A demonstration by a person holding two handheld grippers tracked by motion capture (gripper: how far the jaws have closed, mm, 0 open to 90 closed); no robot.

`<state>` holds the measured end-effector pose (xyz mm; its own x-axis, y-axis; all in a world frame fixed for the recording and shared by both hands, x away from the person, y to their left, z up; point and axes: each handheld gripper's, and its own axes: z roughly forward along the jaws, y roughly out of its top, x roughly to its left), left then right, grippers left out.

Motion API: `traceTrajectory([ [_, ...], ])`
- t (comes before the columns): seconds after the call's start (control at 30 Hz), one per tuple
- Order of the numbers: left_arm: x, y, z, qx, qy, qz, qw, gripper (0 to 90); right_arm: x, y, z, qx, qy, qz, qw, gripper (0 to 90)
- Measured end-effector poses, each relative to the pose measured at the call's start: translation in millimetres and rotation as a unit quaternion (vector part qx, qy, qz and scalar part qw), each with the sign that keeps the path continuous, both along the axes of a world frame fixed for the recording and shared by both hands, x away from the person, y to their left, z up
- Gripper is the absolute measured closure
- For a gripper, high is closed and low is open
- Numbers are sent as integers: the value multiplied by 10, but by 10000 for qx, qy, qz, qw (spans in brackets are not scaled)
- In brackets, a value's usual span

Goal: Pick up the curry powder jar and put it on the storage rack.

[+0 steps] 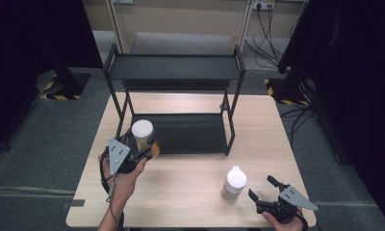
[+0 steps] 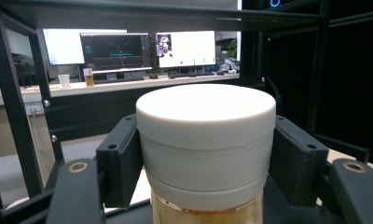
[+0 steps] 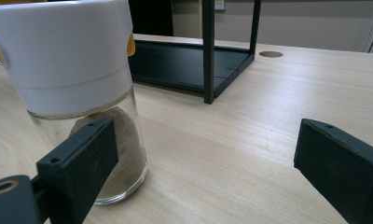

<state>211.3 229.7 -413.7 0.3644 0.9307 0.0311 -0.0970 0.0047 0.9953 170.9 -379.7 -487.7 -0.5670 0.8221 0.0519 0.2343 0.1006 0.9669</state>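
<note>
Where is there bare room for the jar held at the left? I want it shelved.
The lower shelf is bare right of the held jar; the top shelf is bare too. The table's front right is crowded: second jar, right gripper.

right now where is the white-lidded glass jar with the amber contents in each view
High view: the white-lidded glass jar with amber contents is left of centre, clamped in the left gripper at the front left post of the black metal two-tier shelf rack.
Left gripper view: centre, between the jaws, its lid foremost.
Right gripper view: I can't make it out.
Shared landmark: the rack.
</note>
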Motion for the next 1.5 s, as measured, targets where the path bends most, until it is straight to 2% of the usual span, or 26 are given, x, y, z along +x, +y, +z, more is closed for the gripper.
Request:
traceTrajectory([
  [0.5, 86, 45, 200, -165, -179, 161, 9996, 332, -5, 7, 0, -6, -4, -22, 10000, 68],
  [0.97, 184, 55, 370, -152, -277, 315, 9990, 333, -2, -2, -1, 22, 11, -15, 10000, 68],
  [1.17, 249, 73, 508, -175, -337, 405, 9985, 333, 2, -4, 0, 20, 17, -10, 10000, 68],
  [1.5, 299, 73, 653, -164, -403, 515, 9977, 333, -1, -3, -2, 15, 4, -11, 10000, 69],
])
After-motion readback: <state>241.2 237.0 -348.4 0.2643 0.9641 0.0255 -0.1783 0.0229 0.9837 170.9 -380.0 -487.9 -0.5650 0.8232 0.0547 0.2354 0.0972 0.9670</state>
